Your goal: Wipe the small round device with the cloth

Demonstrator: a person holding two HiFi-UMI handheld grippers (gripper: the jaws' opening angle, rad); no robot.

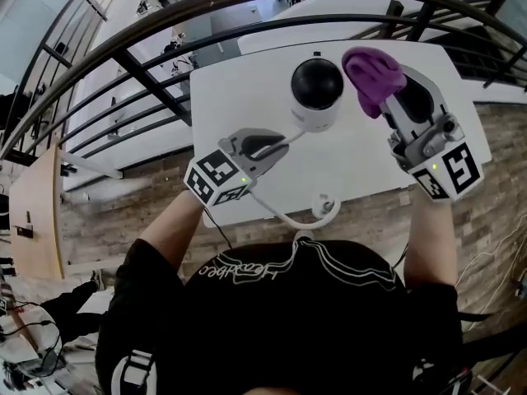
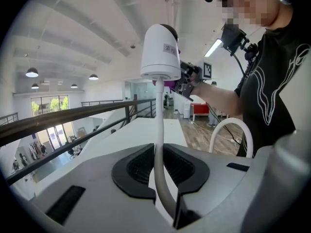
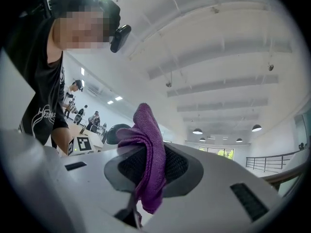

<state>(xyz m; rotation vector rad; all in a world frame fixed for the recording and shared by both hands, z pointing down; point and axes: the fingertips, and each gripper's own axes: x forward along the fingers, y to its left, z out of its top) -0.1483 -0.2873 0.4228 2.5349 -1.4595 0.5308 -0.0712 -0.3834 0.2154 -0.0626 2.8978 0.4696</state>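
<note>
Mezzanine setting: 1 white tabletop (image 1: 239, 89) stands against a dark metal railing (image 1: 148, 76), with a lower floor visible beyond it.

**Counts.** 1 small round device (image 1: 316, 94), 1 purple cloth (image 1: 372, 76), 1 white cable (image 1: 276, 212) and 2 hand-held tongs.

**Device.** White body with a black dome. Its long axis is upright, with the dome pointing up and the flat base pointing down. It lies over the far middle of the tabletop. In the left gripper view its base appears clear of the surface, carried on the cable.

**Left tongs** (image 1: 282, 141). Near side of the device and to its left, aimed at its base. The jaws are clamped on the cable, which runs between the pads straight up to the device.

**Cable.** From the device it passes through the left tongs, then curls into 1 loop at the tabletop edge nearest the person.

**Right tongs** (image 1: 394, 99). Just right of the device. The jaws are closed on the cloth, whose bunched fold stands out past the tips.

**Cloth.** Just beside the dome, at its right. Whether the 2 touch cannot be judged.
</note>
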